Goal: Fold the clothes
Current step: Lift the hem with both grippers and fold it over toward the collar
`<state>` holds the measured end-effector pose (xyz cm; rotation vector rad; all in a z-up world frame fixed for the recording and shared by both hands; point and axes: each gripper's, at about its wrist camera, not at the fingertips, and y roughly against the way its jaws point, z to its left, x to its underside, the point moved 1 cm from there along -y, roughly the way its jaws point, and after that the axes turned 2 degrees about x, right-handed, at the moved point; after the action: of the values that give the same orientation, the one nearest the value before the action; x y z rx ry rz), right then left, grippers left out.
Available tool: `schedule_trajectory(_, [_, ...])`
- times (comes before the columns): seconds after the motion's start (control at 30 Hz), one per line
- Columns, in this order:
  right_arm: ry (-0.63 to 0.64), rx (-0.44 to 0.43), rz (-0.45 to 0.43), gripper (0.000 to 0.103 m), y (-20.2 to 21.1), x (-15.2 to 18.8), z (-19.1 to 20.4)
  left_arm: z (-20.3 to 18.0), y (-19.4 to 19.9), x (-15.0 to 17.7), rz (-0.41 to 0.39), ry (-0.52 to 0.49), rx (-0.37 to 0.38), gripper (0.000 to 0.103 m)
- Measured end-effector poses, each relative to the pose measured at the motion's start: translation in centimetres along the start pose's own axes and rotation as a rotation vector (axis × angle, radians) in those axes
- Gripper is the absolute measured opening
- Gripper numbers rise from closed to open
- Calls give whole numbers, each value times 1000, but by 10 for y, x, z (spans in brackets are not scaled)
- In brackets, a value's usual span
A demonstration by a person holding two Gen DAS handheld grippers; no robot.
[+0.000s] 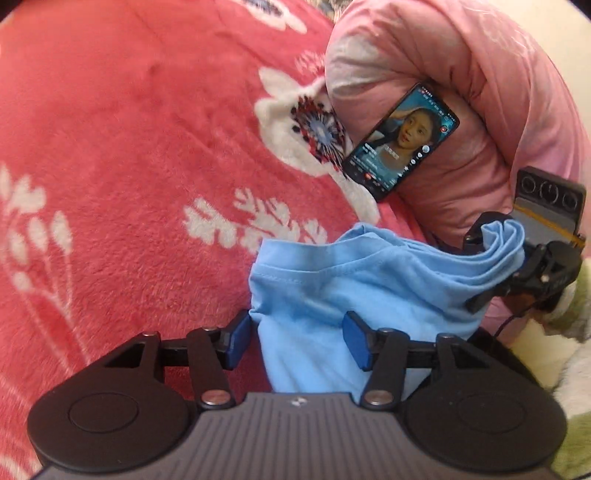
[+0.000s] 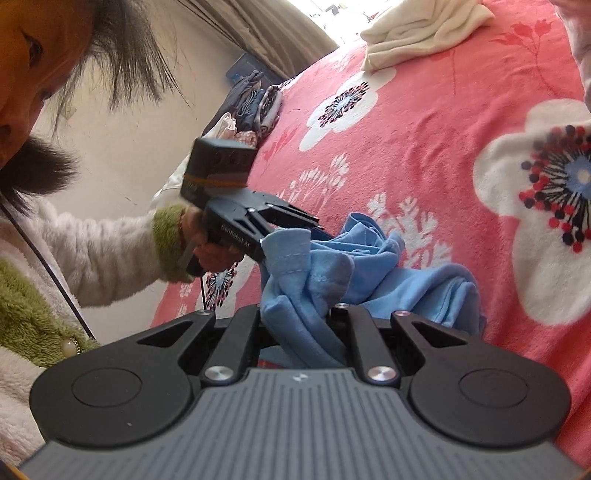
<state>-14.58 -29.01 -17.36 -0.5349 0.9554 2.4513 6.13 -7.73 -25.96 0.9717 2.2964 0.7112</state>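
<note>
Left wrist view gives us the left gripper (image 1: pixel 297 341) with its jaws about half open, blue pads standing apart. The light blue garment (image 1: pixel 332 291) lies between them, its left edge just beside the left pad, neither pad pressing on it. The cloth rests bunched on the red floral blanket (image 1: pixel 129 166) of the bed. At the right of this view, the right gripper (image 1: pixel 491 258) has one end of the garment pinched, the fabric pulled up toward it. From the right wrist view we see those jaws nearly closed with blue cloth gathered between them. A phone (image 1: pixel 400 142) with a lit screen leans against the pink quilt (image 1: pixel 461 74). White folded clothing (image 2: pixel 424 29) sits farther up the bed.
</note>
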Motion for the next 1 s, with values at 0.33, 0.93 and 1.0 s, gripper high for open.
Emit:
schedule_trajectory(0.33, [-17, -28, -11, 8, -2, 1, -6, 17, -13, -18, 87, 126, 111, 52])
schedule_trajectory(0.93, [68, 28, -52, 8, 4, -4, 10, -55, 42, 31, -321, -6, -178, 8])
schedule_trajectory(1.0, [110, 50, -56, 8, 5, -6, 19, -70, 55, 43, -389, -7, -233, 8])
